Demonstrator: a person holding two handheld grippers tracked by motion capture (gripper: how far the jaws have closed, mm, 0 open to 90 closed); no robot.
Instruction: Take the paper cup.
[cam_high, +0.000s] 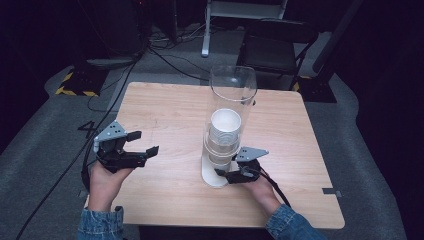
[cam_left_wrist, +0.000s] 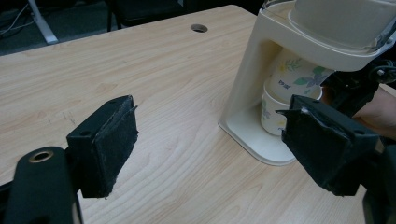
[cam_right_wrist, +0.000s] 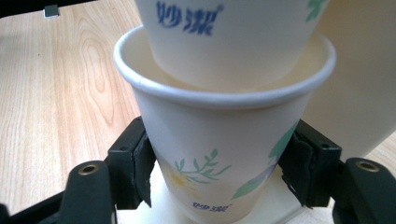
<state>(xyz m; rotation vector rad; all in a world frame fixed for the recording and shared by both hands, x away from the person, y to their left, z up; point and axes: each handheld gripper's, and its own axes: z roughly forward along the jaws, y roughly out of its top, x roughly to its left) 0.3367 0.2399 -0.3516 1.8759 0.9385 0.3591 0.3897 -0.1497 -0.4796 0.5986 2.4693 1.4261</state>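
Our right tool (cam_right_wrist: 219, 186) pinches the lowest paper cup (cam_right_wrist: 224, 149) (likely to pull it from the dispenser (cam_high: 220, 172)); left tool (cam_high: 134, 145) waits wide over the bench (cam_high: 170, 195).

Paper cup (cam_right_wrist: 219, 154): white, printed with green leaf sprigs, a yellow flower and blue lettering. Dispenser base (cam_left_wrist: 254, 88): cream. Counter (cam_high: 165, 115): light wood grain. Jaws: black.
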